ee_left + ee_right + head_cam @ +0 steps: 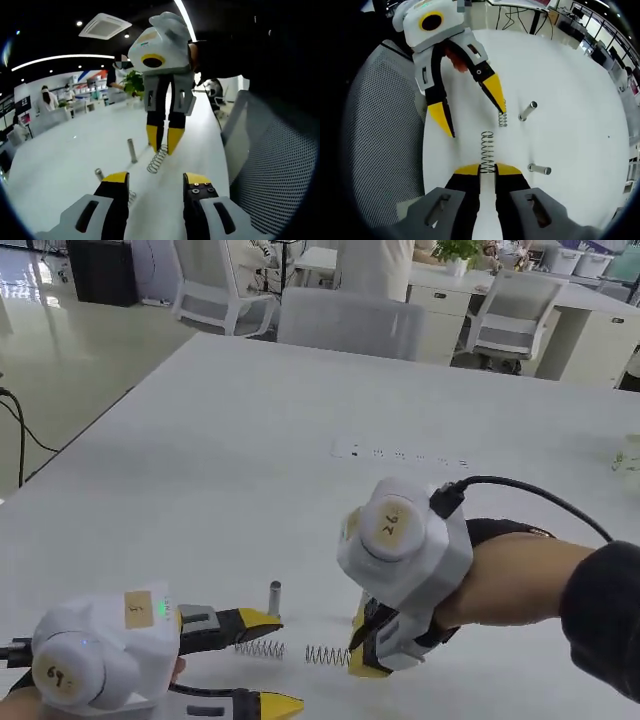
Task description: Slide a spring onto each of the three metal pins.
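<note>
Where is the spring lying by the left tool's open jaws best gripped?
Probably pinch the spring across its coils near one end, the left tool coming low from the side: it lies flat, so the other end stays free for a pin.

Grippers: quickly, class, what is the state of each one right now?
Left gripper: open, holding nothing.
Right gripper: shut on one end of a spring.

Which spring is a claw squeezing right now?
The spring in the right claw: one end is pinched between its yellow tips. The other spring lies loose on the table, beside a tip of the open left claw.
</note>
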A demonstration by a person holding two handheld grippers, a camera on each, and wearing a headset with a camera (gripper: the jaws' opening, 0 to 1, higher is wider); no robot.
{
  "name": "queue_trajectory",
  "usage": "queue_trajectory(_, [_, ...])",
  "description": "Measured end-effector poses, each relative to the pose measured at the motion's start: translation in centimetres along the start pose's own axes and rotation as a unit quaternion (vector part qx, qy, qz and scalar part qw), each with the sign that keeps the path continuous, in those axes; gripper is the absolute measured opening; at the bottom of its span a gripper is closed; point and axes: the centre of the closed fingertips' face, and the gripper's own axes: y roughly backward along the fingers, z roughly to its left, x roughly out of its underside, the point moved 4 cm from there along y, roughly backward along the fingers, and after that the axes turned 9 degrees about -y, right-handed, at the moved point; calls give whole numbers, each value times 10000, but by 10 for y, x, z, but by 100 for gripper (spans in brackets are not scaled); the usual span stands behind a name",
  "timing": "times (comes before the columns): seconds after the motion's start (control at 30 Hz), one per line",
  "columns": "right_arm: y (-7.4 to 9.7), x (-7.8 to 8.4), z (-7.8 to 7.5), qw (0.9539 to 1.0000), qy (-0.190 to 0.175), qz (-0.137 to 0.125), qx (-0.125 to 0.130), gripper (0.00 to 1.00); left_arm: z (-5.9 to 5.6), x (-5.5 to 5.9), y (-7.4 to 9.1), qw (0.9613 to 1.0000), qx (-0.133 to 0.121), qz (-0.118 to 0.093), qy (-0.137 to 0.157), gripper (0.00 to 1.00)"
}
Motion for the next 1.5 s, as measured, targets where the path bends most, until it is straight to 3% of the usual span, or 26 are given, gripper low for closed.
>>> queue_trajectory(0.33, [8, -7, 8, 9997, 227, 26, -100, 8, -5, -8, -5, 9995, 215, -116, -182, 23])
queue_trajectory(0.83, [9, -8, 18, 9988, 389, 160, -257, 8, -12, -9, -10, 9984, 412, -155, -353, 4])
queue_trajectory(1.27, [20, -19, 22, 9988, 442, 101, -176, 8, -11, -9, -9, 9985, 409, -125, -352, 2])
queue_trajectory(1.5, [30, -32, 24, 9985, 516, -120, -128, 8, -11, -9, -9, 9986, 391, -135, -316, 2])
